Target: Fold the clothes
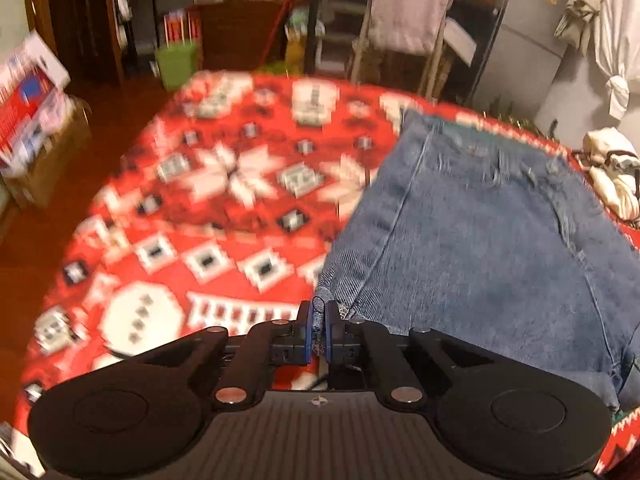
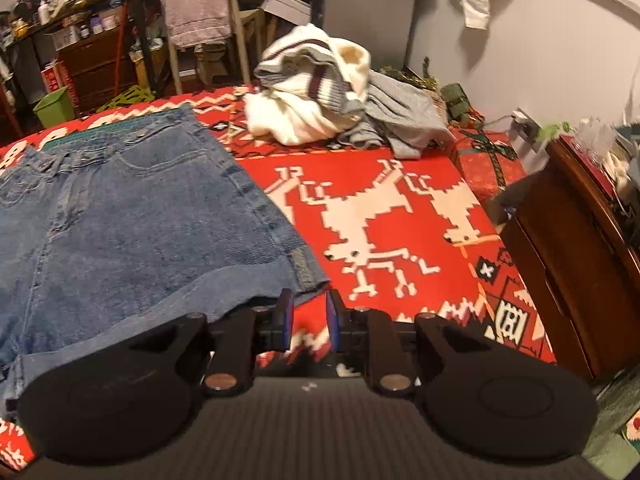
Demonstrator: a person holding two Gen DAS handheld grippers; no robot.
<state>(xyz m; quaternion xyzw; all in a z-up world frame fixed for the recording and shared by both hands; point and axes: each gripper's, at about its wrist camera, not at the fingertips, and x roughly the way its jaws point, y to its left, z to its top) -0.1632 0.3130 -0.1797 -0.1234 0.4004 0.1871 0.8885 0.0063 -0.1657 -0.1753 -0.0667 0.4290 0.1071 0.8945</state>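
Blue denim shorts [image 1: 472, 224] lie flat on a red and white patterned blanket [image 1: 208, 200], waistband at the far end. My left gripper [image 1: 319, 326] is shut on the frayed hem corner of the shorts' left leg. In the right wrist view the denim shorts [image 2: 132, 220] spread to the left. My right gripper [image 2: 309, 320] is open just beyond the right leg's hem corner, with only blanket [image 2: 400, 216] showing between its fingers.
A heap of white striped and grey clothes [image 2: 328, 100] lies at the blanket's far right. A dark wooden cabinet [image 2: 568, 256] stands close on the right. A chair draped with a pink towel [image 2: 200, 4], shelves and a green bin [image 2: 54, 106] stand beyond the far edge.
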